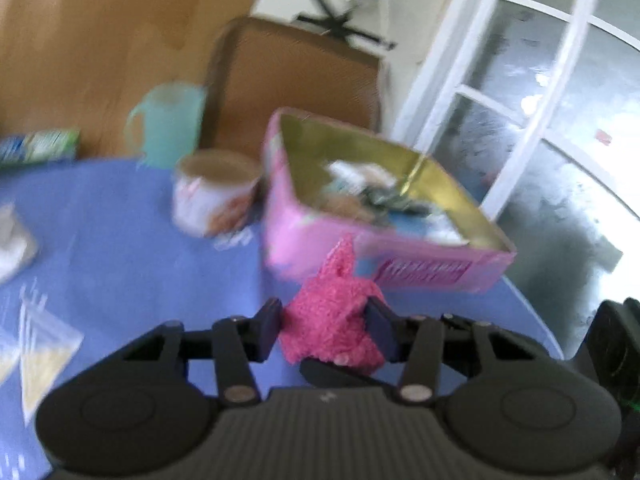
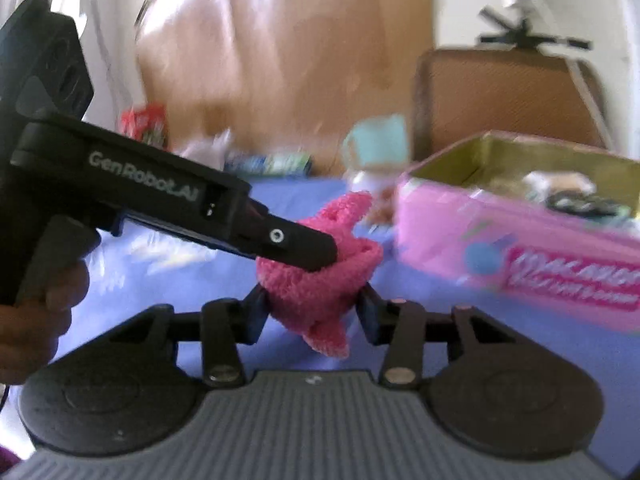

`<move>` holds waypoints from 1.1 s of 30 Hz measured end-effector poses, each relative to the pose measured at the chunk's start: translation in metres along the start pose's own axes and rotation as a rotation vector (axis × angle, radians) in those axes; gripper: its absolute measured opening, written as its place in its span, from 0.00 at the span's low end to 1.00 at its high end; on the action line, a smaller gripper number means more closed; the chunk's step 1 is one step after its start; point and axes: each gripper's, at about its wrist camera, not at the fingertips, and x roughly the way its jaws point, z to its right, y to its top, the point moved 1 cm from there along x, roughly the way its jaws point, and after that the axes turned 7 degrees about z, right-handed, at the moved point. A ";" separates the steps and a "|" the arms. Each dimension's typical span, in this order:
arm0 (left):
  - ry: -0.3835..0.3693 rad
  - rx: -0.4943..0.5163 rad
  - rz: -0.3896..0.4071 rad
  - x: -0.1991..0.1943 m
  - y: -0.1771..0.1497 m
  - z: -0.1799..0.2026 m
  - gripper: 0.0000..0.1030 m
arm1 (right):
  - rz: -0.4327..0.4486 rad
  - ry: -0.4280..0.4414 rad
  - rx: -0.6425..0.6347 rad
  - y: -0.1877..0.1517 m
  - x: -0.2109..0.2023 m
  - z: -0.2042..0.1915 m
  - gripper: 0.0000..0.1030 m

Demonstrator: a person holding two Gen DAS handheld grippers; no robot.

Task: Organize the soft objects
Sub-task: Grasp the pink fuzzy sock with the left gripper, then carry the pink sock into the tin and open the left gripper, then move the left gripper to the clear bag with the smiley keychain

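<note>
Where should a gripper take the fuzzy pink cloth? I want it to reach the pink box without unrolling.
Grip the fuzzy pink cloth across its thick bunched middle, coming in level from the near side, as the right gripper does. The loose corners are thin and would let it unfold; the left gripper pinches the same bundle.

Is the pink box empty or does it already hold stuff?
Not empty. The open-topped pink box shows a jumble of white, dark and tan items on its gold-lined inside; the blur hides what they are. The pink cloth remains outside.
</note>
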 end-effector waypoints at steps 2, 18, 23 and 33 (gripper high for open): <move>-0.019 0.042 0.024 0.010 0.017 0.016 0.47 | 0.056 -0.053 -0.013 0.011 -0.007 0.010 0.48; 0.154 0.062 0.161 0.031 0.053 0.003 0.95 | 0.116 -0.256 0.085 0.042 0.018 0.089 0.80; 0.248 0.015 0.197 -0.009 0.024 -0.050 0.95 | 0.157 -0.221 0.178 0.048 0.007 0.087 0.61; 0.678 -0.258 0.260 -0.105 -0.033 -0.204 0.95 | -0.111 0.213 0.031 0.050 0.123 -0.029 0.49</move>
